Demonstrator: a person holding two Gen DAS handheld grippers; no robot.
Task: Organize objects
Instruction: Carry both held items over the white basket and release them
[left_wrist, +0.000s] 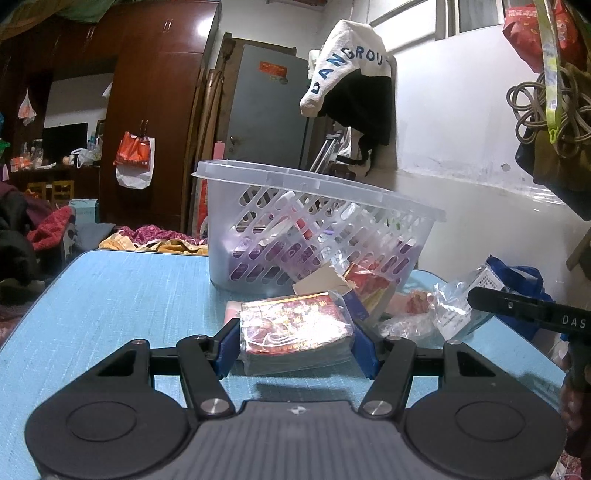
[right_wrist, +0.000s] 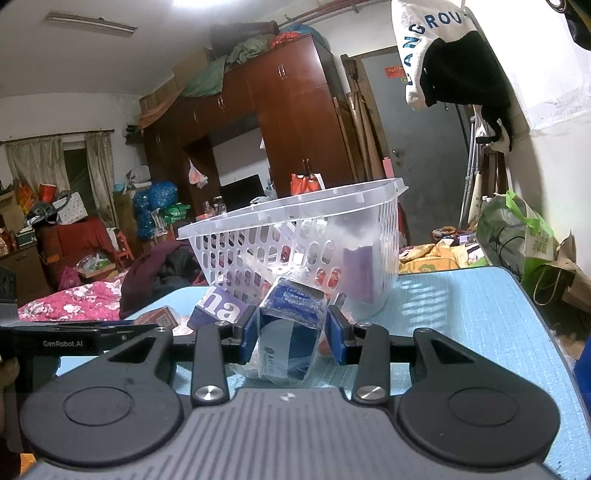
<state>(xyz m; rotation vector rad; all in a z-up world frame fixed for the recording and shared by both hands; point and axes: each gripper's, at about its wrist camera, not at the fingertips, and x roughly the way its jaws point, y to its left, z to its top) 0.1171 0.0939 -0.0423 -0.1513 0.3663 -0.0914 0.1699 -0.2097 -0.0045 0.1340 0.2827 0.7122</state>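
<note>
Left tongs (left_wrist: 297, 341) are gripping a red wrapped packet (left_wrist: 295, 326) for me. Right tongs (right_wrist: 291, 332) are clamping a blue box (right_wrist: 291, 308) on the desk (right_wrist: 480, 332), near the basket (right_wrist: 295, 236).

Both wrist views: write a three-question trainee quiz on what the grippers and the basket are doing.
1. True or false: the left gripper has its fingers on either side of a red wrapped packet.
2. What sits between the right gripper's fingers? A) a blue box in clear wrap B) a purple box C) nothing
3. Fill in: the clear slotted basket stands on the ______ table.

Key: 1 true. 2 A, the blue box. 3 blue.
</note>
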